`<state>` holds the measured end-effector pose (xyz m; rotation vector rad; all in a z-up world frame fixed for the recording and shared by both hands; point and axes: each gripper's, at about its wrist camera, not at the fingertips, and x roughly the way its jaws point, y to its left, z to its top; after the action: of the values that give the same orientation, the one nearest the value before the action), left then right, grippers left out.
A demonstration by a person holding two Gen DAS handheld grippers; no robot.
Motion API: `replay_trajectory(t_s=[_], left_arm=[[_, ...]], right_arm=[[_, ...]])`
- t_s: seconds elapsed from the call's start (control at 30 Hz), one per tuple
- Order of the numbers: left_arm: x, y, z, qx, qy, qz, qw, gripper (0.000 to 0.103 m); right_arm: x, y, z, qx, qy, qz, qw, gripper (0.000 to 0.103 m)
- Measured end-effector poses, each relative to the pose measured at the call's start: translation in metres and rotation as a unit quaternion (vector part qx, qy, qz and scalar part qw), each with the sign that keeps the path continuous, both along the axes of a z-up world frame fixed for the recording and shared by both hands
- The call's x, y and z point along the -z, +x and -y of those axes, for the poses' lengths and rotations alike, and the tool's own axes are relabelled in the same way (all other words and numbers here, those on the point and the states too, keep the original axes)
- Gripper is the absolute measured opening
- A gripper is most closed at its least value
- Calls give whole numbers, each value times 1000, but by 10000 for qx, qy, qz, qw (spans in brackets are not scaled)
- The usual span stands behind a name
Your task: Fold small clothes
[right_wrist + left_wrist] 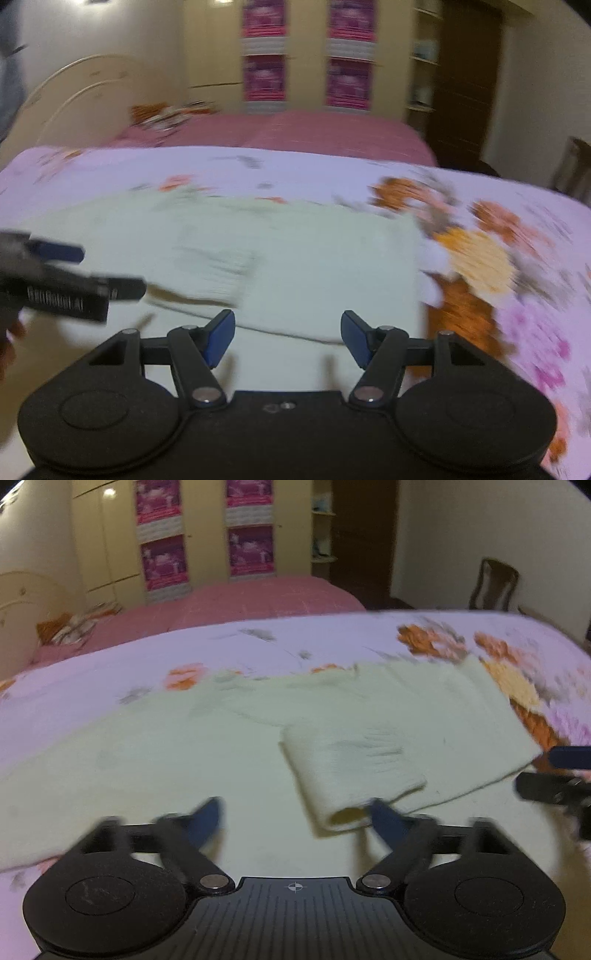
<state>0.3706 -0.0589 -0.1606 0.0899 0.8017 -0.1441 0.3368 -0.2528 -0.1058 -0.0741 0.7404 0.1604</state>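
A pale green knitted garment [229, 734] lies spread flat on a floral bedspread [110, 679]. One sleeve [351, 771] is folded in over the body, its open cuff facing me. My left gripper [295, 812] is open and empty just above the garment, its right fingertip [384, 816] beside the cuff. My right gripper [288, 332] is open and empty over the garment [314, 266] near its right edge. The right gripper also shows in the left wrist view [554, 775], and the left gripper in the right wrist view [74, 277]. Both views are blurred by motion.
A second bed with a pink cover [240, 598] stands behind. A yellow wardrobe with pink posters [162, 554] lines the back wall. A wooden chair [493, 585] stands at the back right. The bedspread's orange flower print [472, 258] lies right of the garment.
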Motion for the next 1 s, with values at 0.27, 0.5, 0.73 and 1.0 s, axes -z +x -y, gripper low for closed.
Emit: replay_trajectory(t_s=[0.27, 0.5, 0.73, 1.0], left_arm=[[8, -5, 13, 115, 4, 330, 9994, 61], [2, 7, -13, -347, -934, 224, 9948, 8], [-6, -7, -79, -1404, -1693, 593, 9737, 7], [28, -4, -97, -1562, -1704, -2, 9729, 9]], right_arm=[[14, -6, 32, 441, 448, -87, 9980, 62], [20, -4, 49, 632, 546, -145, 9964, 62], [25, 10, 54, 953, 354, -80, 9948, 62], [38, 31, 47, 879, 540, -212, 9944, 46]])
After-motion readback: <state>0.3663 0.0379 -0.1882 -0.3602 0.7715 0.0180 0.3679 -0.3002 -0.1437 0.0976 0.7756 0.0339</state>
